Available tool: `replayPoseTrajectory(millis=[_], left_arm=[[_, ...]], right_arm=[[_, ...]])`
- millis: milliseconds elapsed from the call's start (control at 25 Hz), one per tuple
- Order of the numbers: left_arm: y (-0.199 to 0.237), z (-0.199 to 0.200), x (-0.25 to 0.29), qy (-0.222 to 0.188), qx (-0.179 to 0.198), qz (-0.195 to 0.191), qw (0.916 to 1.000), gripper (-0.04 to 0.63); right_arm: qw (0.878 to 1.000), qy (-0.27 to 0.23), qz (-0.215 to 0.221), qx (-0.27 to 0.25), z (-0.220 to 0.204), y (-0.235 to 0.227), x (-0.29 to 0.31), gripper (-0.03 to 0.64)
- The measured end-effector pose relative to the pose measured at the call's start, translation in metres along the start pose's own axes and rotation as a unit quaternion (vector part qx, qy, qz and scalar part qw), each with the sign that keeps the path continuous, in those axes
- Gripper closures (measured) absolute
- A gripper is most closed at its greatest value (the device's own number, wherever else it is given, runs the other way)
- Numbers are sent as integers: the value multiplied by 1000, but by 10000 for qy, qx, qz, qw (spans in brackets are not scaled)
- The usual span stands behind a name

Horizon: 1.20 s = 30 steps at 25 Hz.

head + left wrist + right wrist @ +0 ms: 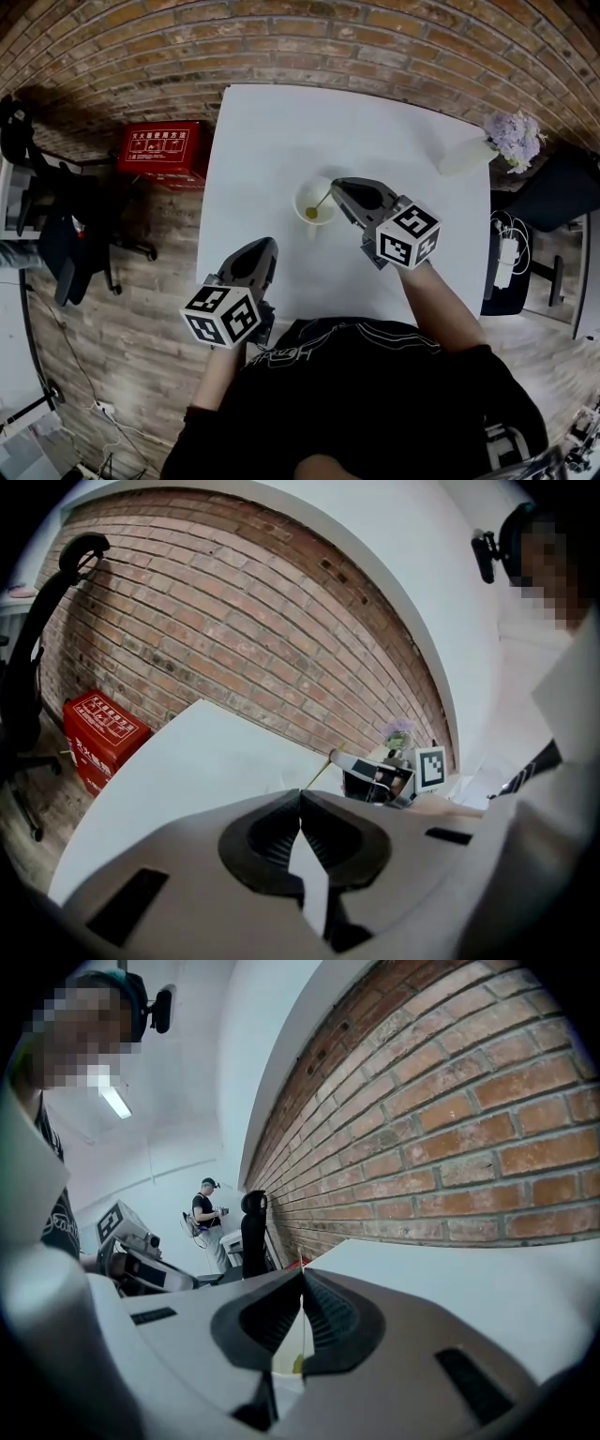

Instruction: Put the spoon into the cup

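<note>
At the middle of the white desk (pixel 281 131), the cup (pixel 304 195) holds the spoon's yellow-green bowl. The spoon (pixel 320 202) slants from there up and to the right, and its handle end is hidden inside the right tongs (pixel 336 187), which are clamped on it. In the right gripper view the tongs' body covers most of the cup and the spoon. The right forearm reaches forward over the desk. The left tongs (pixel 267 246), pressed together and empty, hover at the near desk edge.
</note>
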<state>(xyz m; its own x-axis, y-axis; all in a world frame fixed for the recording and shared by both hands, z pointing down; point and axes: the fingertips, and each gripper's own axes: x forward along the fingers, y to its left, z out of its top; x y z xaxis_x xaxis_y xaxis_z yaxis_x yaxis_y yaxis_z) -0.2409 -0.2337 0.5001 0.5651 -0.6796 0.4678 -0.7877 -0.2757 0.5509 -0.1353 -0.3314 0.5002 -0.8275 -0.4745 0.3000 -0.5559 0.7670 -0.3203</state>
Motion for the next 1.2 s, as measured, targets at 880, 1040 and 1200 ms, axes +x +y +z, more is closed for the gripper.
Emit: replayPoseTrajectory(millis=[880,1040,1200], left_arm=[[3,4,17,73,5,14,10000,591],[2,4,15,78,22,32,10000,591],[2,4,13,71,34,40,10000,591]], right_arm=[[9986,23,-158,512,-19,-36,8,615],[9970,-55,-179,755,-23,-41,8,615],[9959,-113,-207,870,-26,-44,8,615]])
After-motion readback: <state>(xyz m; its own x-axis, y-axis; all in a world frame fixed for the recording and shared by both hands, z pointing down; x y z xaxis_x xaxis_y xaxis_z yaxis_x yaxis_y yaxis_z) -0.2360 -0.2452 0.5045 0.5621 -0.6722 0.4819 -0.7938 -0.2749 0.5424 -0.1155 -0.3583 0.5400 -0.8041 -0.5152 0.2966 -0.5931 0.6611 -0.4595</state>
